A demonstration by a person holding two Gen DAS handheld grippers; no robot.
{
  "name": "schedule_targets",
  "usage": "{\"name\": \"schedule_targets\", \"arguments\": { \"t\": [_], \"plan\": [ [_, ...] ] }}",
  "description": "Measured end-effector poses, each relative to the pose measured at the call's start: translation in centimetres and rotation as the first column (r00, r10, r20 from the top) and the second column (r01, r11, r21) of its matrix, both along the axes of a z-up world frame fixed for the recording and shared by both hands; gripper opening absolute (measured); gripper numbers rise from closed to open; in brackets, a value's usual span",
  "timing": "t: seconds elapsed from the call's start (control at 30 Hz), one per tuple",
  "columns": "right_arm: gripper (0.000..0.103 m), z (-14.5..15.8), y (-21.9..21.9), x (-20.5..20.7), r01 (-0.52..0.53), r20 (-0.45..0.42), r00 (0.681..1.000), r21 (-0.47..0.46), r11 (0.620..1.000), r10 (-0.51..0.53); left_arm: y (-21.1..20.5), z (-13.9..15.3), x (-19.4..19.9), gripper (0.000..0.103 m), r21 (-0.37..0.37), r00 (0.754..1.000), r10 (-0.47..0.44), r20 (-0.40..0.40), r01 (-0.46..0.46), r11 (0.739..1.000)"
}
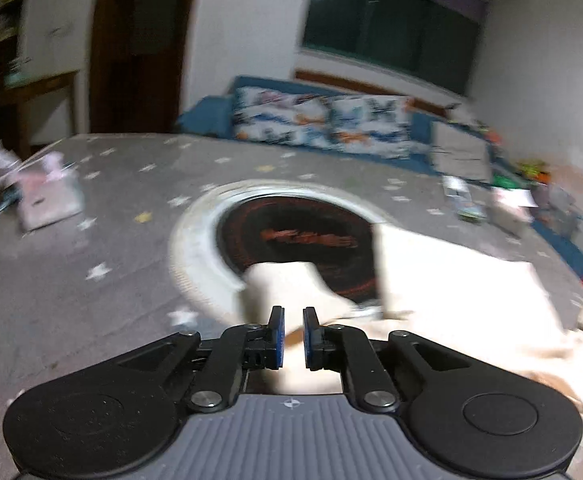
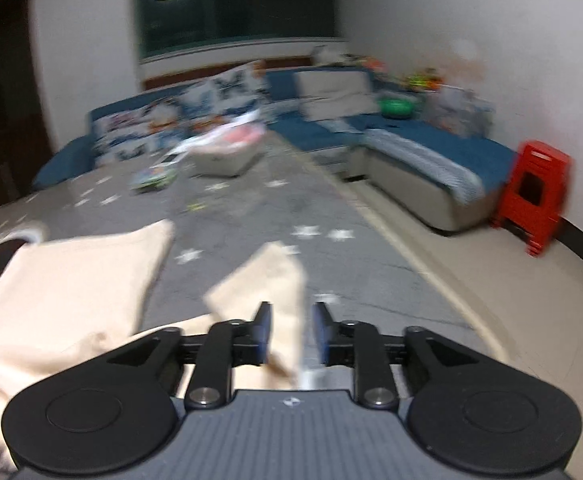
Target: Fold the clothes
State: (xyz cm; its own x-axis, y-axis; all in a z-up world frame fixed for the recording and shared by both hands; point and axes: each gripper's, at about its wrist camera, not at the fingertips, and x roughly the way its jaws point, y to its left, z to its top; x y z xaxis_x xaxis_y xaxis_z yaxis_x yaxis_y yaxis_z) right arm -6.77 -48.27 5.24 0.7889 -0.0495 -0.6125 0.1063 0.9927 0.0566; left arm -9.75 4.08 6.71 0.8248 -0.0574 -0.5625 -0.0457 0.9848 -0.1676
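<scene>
Cream garment [image 1: 451, 280], rumpled, lies partly over the round rug [image 1: 195, 248]; your left gripper [image 1: 293, 334] is narrowly parted, your right gripper [image 2: 291, 334] wider, cloth between both.

Black left gripper [image 1: 293, 338] linkages (silver screws), blue pads, ribbed grey body.

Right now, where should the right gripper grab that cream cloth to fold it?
Probably the pointed corner flap of the cream garment, which sticks up right between the right gripper fingers. Come straight forward and pinch its thin edge; the jaws are open with cloth already in the gap. The left gripper looks nearly closed over cloth.
</scene>
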Motion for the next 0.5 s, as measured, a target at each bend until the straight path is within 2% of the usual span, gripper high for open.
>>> {"name": "schedule_targets", "arguments": {
  "t": [0.13,0.17,0.2,0.3,0.37,0.5],
  "plan": [
    [0.040,-1.3,2.2,1.6,-0.068,-0.048,0.997,-0.044,0.997,0.066,-3.9,0.3,-0.3,0.031,0.015,0.986,-0.168,0.009,0.167,0.986],
    [0.045,-1.7,2.6,2.1,-0.079,-0.062,0.995,-0.055,0.995,0.076,-4.8,0.1,-0.1,0.037,0.016,0.979,-0.205,0.003,0.205,0.979],
    [0.048,-2.1,3.1,2.5,-0.090,-0.075,0.993,-0.065,0.994,0.085,-5.8,0.0,0.0,0.040,0.017,0.970,-0.242,-0.002,0.242,0.970],
    [0.057,-2.8,3.5,3.1,-0.101,-0.089,0.992,-0.114,0.988,0.092,-8.4,-0.6,0.4,0.043,0.021,0.939,-0.343,-0.026,0.344,0.939],
    [0.059,-3.1,3.6,3.3,-0.100,-0.091,0.992,-0.151,0.983,0.087,-9.8,-1.1,0.6,0.043,0.031,0.922,-0.384,-0.042,0.385,0.922],
    [0.059,-3.1,0.9,3.7,0.007,-0.084,0.996,-0.164,0.986,-0.021,-11.4,-2.3,1.2,0.043,0.025,0.897,-0.436,-0.074,0.438,0.899]
  ]
}}
